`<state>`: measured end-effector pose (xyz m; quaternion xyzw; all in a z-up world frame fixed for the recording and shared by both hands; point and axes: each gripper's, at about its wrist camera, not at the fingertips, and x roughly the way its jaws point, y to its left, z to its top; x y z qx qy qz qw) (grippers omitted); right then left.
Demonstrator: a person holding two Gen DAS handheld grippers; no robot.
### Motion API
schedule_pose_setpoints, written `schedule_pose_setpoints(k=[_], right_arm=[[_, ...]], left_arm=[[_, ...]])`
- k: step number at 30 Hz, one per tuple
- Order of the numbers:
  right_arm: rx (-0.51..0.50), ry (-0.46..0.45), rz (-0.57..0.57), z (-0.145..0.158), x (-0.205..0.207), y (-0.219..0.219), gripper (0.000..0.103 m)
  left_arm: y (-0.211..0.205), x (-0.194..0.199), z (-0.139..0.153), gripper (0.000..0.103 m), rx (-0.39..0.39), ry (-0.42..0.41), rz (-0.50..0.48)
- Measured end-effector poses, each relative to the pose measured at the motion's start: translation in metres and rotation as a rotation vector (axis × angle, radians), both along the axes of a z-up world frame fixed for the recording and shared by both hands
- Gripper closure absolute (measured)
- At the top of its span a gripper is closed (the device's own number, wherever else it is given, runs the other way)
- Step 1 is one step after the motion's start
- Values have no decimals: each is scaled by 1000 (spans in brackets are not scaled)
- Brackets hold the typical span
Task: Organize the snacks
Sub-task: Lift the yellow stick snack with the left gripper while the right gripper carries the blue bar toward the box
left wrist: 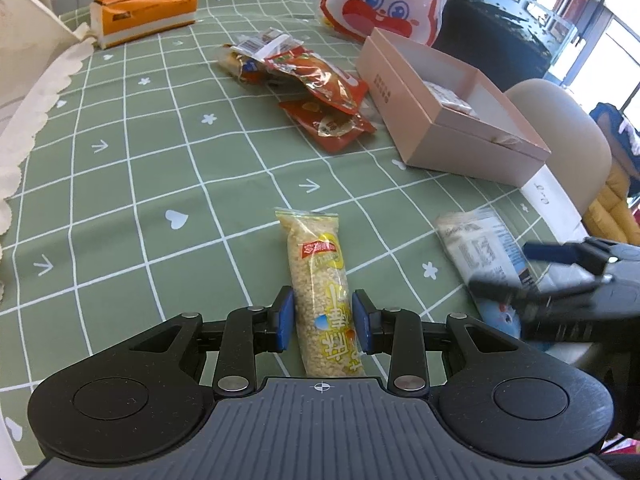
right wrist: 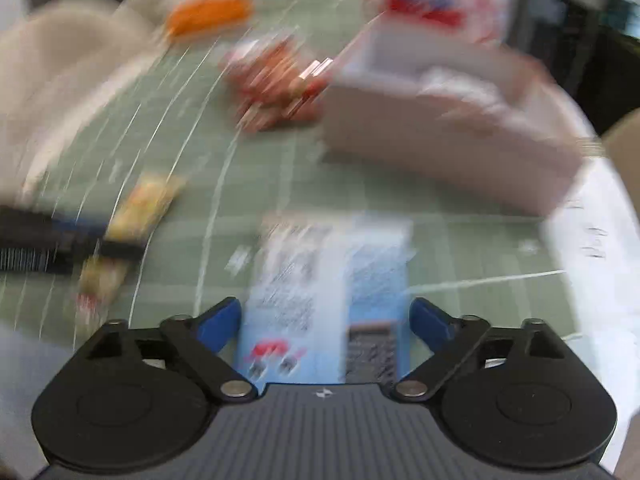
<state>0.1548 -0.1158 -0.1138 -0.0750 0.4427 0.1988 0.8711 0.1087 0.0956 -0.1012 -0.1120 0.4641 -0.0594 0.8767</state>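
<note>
A long clear-wrapped rice snack bar (left wrist: 320, 268) lies on the green checked tablecloth (left wrist: 140, 184). My left gripper (left wrist: 323, 320) is shut on the bar's near half, a blue pad against each side. To the right, a blue-and-white printed packet (left wrist: 476, 244) lies flat by the table edge. My right gripper (left wrist: 500, 266) is over it, blurred. In the blurred right wrist view the packet (right wrist: 320, 272) sits between the wide-spread pads of my right gripper (right wrist: 325, 316), which stand at its edges without visibly squeezing it. The rice bar (right wrist: 148, 200) and left gripper (right wrist: 100, 240) show at the left.
An open pink box (left wrist: 424, 120) with a white packet inside stands at the back right. Beside it lie red and clear snack packets (left wrist: 320, 80). An orange tissue pack (left wrist: 144, 12) and a rabbit-print bag (left wrist: 384, 0) are at the far edge. A beige chair (left wrist: 560, 120) stands past the table's right edge.
</note>
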Motion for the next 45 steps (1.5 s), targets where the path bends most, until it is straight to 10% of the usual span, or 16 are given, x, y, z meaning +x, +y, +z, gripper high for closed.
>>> schedule_pose_setpoints(k=[5,14,32,45], right_arm=[[-55,-136,-163,6,-1,-16,10],[-87,-271,-66,12,-23,-23,8],[148,-24,-139,-18,-3,-58,4],[6,55,-160,-19,5,-34,0]], left_arm=[[-3,3,1,67,10,11,3],[-26,14,2,66,61,21,-32],[-41,21,2,60,104,35,-45],[-43,20,3,61,123,54,-51]])
